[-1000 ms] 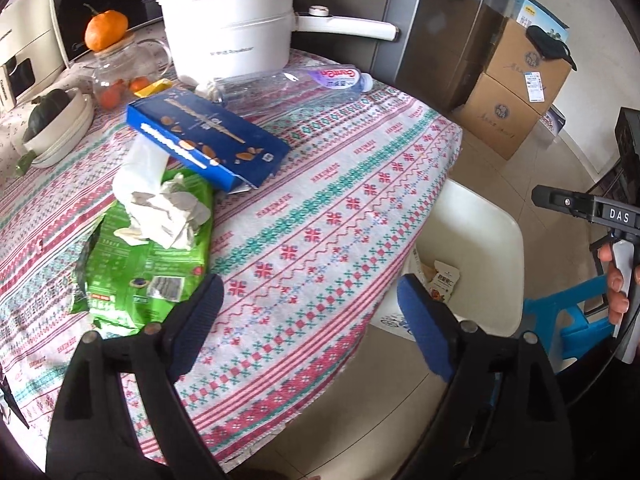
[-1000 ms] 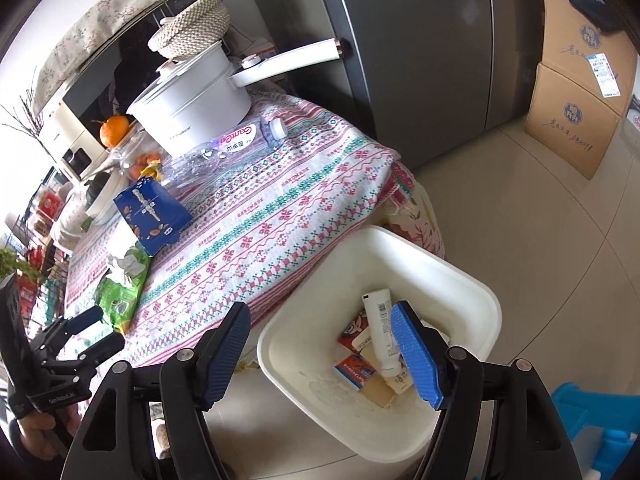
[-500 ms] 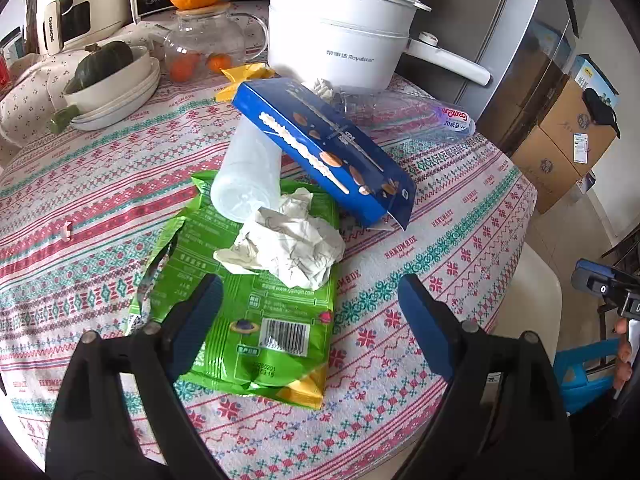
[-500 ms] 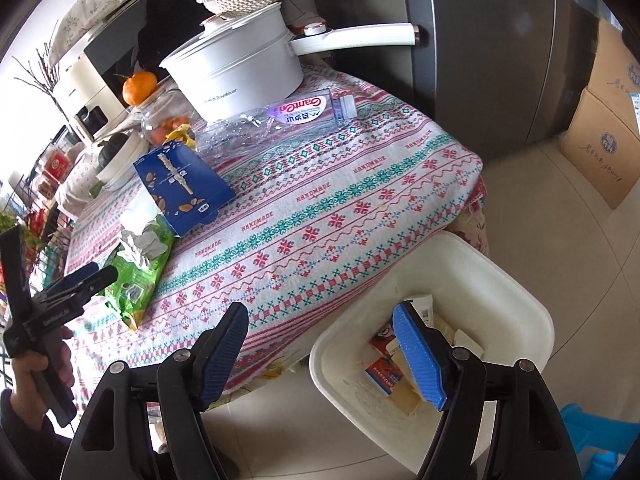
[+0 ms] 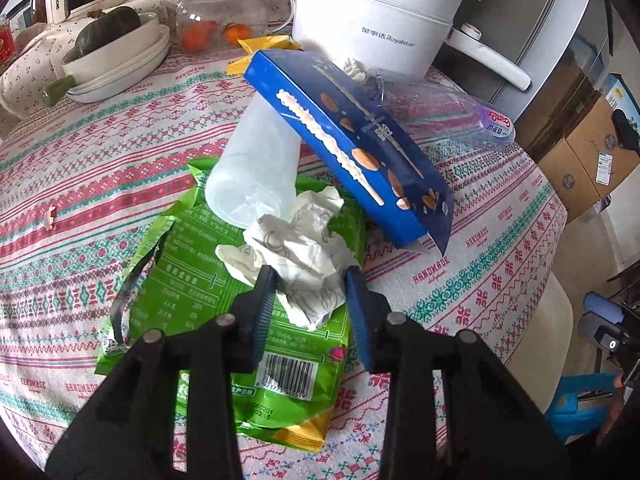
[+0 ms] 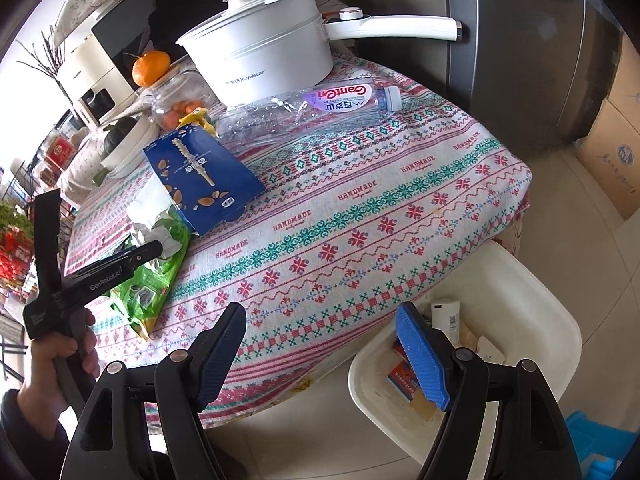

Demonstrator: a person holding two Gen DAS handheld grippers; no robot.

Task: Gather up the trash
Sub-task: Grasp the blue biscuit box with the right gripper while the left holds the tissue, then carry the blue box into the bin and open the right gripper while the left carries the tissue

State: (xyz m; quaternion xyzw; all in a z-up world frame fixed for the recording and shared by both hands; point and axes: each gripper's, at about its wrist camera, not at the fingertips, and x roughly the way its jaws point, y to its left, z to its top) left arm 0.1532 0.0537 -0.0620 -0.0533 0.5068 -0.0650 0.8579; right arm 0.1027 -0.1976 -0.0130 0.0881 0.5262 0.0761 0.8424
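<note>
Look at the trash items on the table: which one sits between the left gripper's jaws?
The crumpled white tissue, lying on the green snack bag. The left gripper has just closed on it; the blue box lies apart, untouched.

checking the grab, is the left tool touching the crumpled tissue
Touching. The left wrist view shows the left tool closed on the crumpled tissue, both blue pads pressing its sides, above the green bag.

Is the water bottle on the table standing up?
No, the clear plastic water bottle lies on its side on the patterned tablecloth, right in front of the white pot.
</note>
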